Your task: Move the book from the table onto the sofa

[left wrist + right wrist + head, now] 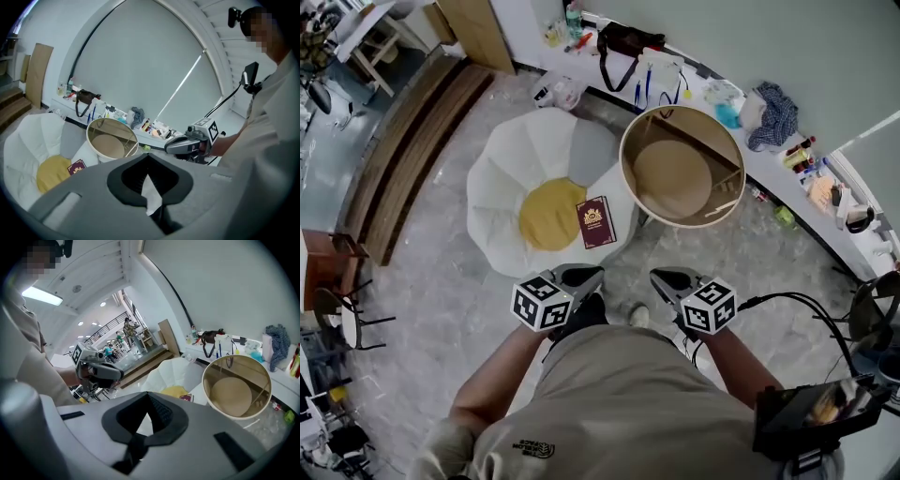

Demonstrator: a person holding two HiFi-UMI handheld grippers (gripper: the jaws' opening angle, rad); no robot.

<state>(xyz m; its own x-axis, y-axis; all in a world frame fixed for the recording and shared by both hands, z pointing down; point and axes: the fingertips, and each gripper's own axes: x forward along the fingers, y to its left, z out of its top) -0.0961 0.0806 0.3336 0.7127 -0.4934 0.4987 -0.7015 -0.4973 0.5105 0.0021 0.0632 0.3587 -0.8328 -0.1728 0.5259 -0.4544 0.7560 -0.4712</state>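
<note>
One white, petal-shaped sofa (502,178) takes up the left of what I see looking down, with a round yellow cushion (546,214) in the middle of its seat. The dark red book (596,222) lies flat on the sofa, cover up, at the right side of the seat, its left edge against the cushion. On the near side of the sofa, close to my body and clear of its edge, I hold my left gripper (592,274) pointing toward the sofa; its jaws are closed tip to tip, with nothing held between them. My right gripper (661,277) sits level with it, a little further right of the sofa, jaws likewise drawn together and empty. The two are apart, my shoes showing on the floor between them. A round table (624,159) with a pale wooden rim stands just beside the sofa's right edge, its top bare. Beyond the sofa and to its right, a white counter (712,84) runs along the wall, crowded with a black bag (623,42), cloth and small bottles.
</note>
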